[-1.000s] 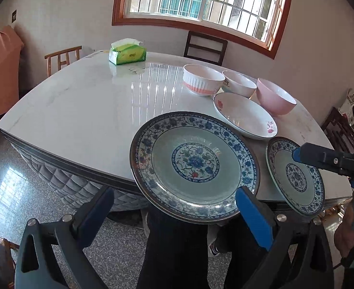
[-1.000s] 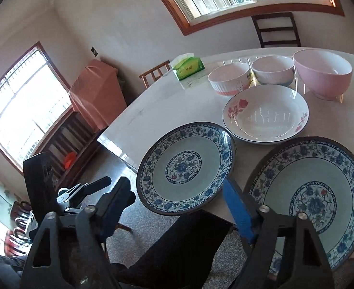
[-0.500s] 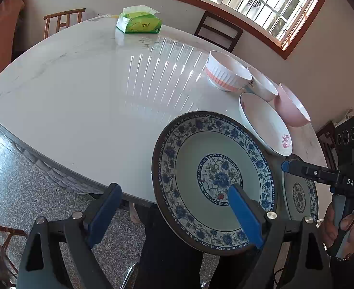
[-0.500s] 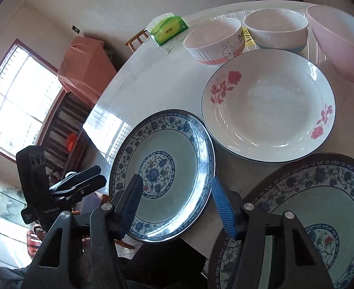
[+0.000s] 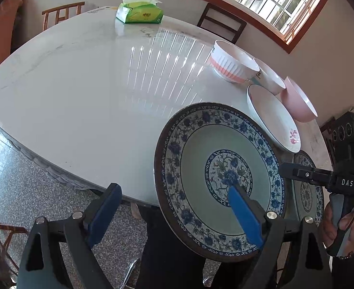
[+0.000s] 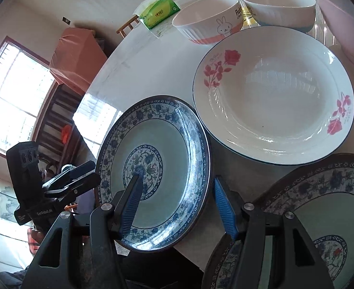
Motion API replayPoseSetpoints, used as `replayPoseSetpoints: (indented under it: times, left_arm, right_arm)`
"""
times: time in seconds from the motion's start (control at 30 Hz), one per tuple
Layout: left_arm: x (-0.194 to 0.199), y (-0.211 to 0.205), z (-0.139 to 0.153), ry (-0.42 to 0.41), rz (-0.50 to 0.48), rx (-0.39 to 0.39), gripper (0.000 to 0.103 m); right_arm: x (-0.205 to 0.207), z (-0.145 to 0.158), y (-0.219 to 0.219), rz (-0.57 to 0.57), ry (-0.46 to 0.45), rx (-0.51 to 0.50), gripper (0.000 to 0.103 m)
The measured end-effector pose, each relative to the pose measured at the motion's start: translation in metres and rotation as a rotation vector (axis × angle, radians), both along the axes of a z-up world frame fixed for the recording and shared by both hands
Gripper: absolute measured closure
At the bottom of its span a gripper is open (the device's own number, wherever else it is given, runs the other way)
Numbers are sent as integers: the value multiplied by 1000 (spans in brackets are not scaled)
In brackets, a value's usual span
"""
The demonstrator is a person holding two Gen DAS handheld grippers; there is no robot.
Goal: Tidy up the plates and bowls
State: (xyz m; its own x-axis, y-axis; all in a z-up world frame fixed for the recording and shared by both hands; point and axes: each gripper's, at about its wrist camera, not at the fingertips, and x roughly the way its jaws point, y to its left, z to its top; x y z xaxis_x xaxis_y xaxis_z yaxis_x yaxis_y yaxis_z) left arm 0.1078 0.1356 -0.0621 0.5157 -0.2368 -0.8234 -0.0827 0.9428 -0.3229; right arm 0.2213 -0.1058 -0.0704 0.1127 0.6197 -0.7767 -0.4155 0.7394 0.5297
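Note:
A blue-patterned plate (image 5: 201,166) (image 6: 174,159) overhangs the table's near edge. My left gripper (image 5: 174,216) is open; its right finger lies over the plate, its left finger off the table. My right gripper (image 6: 179,207) is open and straddles the plate's right rim. A second blue-patterned plate (image 6: 321,216) (image 5: 308,192) lies to the right. A white rose plate (image 6: 273,96) (image 5: 273,118) lies behind them. Behind it stand a white-and-pink rabbit bowl (image 6: 208,19) (image 5: 232,62), a white bowl (image 6: 278,7) (image 5: 270,77) and a pink bowl (image 6: 345,24) (image 5: 297,101).
The white marble table (image 5: 92,84) stretches left and back. A green tissue pack (image 5: 139,10) (image 6: 158,13) sits at its far side. Wooden chairs (image 5: 61,14) stand behind the table. Grey tiled floor (image 5: 13,180) lies below the near edge.
Both grippers have moved in toward the near blue-patterned plate. The right gripper's fingers now straddle its rim, and the left gripper's right finger reaches over its middle.

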Motion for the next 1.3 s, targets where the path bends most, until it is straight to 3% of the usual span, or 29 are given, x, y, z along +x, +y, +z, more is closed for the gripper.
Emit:
replayPoseSetpoints:
  times: [0.2, 0.3, 0.37, 0.4, 0.43, 0.63, 1.03, 1.3]
  left_arm:
    - [2, -2, -5, 10, 14, 6, 11]
    - [1, -4, -7, 13, 7, 34, 18]
    - [-1, -11, -6, 4, -12, 82, 39]
    - [-1, -16, -6, 4, -28, 112, 63]
    - [-2, -20, -6, 3, -24, 160, 65]
    - [-4, -15, -7, -9, -9, 138, 69]
    - [3, 1, 0, -39, 56, 177, 71]
    - [12, 31, -1, -33, 111, 156, 71]
  right_arm:
    - [2, -2, 2, 4, 10, -4, 45]
    - [1, 0, 4, 9, -2, -21, 45]
    - [1, 0, 5, 13, -9, -26, 46]
    - [1, 0, 6, 15, -12, -30, 48]
    - [1, -1, 7, 16, -17, -41, 51]
    - [1, -2, 9, 3, -46, -79, 58]
    - [7, -5, 26, 3, -62, -95, 60]
    - [17, -3, 50, 16, -58, -91, 60]
